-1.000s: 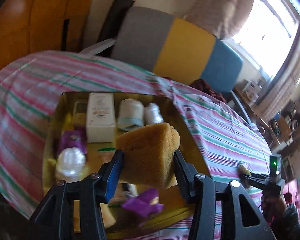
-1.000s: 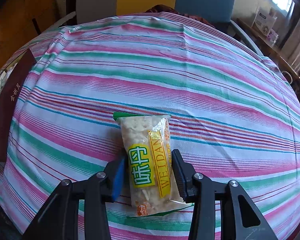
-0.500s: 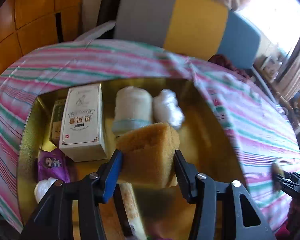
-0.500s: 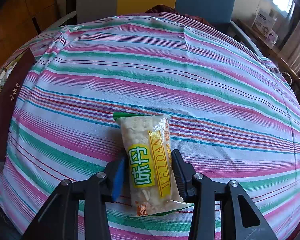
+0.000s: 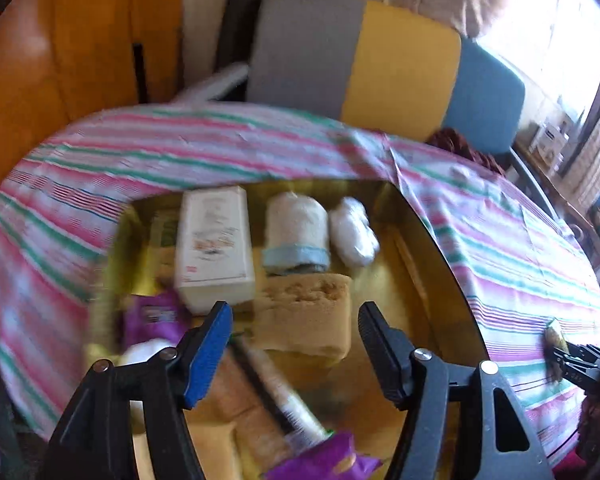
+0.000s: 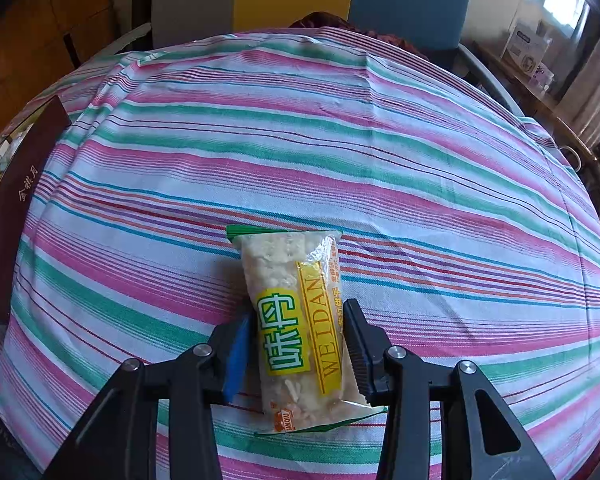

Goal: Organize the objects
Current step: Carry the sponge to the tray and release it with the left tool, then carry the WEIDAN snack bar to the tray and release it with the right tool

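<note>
A striped tablecloth (image 6: 340,152) fills both views, with a grey, yellow and blue chair (image 5: 380,68) at the upper centre. The gold tray (image 5: 440,280), mid-frame, holds a white box (image 5: 216,240), a rolled towel (image 5: 296,232) and the tan sponge (image 5: 304,312), clamped a second ago, now lying free between the opening left gripper (image 5: 296,344) jaws. Lower centre, the right gripper (image 6: 300,352) clamps a cracker packet (image 6: 300,320) on the cloth.

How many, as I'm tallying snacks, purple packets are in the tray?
2: one purple packet beside the white box, another at the picture's bottom edge; others may be hidden.
</note>
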Motion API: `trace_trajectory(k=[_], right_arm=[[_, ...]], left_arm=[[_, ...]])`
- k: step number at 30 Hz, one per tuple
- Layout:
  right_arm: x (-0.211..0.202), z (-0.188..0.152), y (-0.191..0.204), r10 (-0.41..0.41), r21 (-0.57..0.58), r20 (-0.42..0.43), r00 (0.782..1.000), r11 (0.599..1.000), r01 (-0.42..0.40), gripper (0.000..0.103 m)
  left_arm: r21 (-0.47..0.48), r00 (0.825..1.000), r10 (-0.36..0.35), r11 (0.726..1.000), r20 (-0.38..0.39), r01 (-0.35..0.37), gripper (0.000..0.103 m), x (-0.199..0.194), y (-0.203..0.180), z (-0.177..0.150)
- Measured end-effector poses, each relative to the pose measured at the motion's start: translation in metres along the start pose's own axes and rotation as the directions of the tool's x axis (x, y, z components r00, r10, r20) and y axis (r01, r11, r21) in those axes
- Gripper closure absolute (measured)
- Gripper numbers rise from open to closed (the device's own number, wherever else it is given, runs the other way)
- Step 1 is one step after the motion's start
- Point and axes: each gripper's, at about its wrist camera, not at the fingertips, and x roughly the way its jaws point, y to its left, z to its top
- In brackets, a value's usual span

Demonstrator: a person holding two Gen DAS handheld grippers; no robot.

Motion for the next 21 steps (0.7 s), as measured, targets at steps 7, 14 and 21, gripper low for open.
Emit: trace_trajectory(k=[7, 14, 21], right_arm=[[-0.018, 0.011, 0.013, 0.026, 0.034, 0.012, 1.0, 0.999, -0.027, 0.063], [-0.084, 0.045, 0.111, 0.215, -0.092, 0.147, 0.965, 0.975, -0.204, 0.063], [-0.099, 0.059, 0.243, 0.38, -0.312, 0.102, 0.919, 0.89, -0.333, 0.063]], left_arm=[[-0.017, 0.995, 0.033, 0.999, 0.097, -0.031, 0.037, -0.05, 0.02, -0.026], [-0.083, 0.994, 0.033, 0.996, 0.107, -0.024, 0.037, -0.064, 0.043, -0.038], [-0.095, 0.992, 0.04, 0.995, 0.117, -0.029, 0.037, -0.07, 0.048, -0.046]])
